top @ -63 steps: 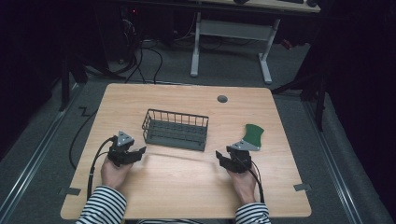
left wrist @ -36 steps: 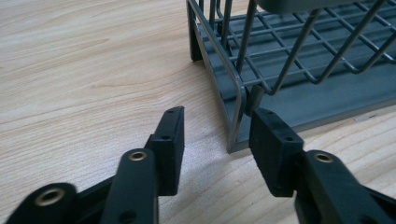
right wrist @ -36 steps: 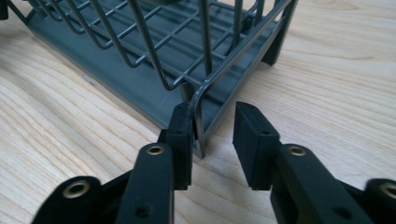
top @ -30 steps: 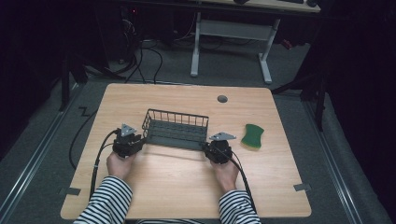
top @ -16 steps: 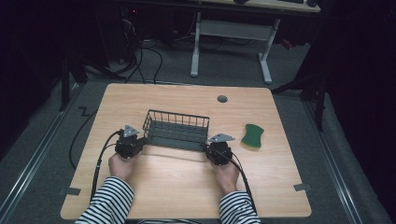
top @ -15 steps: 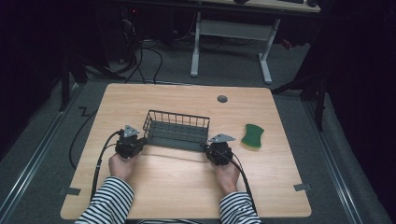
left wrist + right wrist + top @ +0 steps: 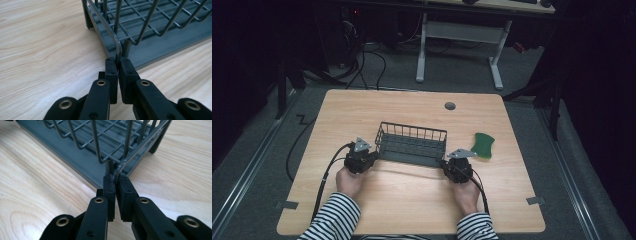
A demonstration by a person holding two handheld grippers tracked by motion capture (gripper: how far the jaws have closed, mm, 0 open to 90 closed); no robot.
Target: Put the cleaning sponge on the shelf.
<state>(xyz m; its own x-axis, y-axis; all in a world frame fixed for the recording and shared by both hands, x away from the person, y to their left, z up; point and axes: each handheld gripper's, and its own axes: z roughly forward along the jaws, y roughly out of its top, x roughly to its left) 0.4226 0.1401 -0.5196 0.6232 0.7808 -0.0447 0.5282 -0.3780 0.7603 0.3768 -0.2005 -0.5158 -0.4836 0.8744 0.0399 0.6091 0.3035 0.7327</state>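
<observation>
On the wooden table [image 7: 362,115], near its middle, sits the dark wire basket [image 7: 412,144], empty and flat on its base. Beside it to the right, apart from it, lies a green sponge [image 7: 482,144]. At the basket's near corners, the left gripper [image 7: 117,65] is clamped tight on the corner wire, and the right gripper [image 7: 115,183] is pinched on the opposite corner wire likewise. Judging by this, the gripping is done; lifting or shifting the basket remains, and the sponge is untouched.
</observation>
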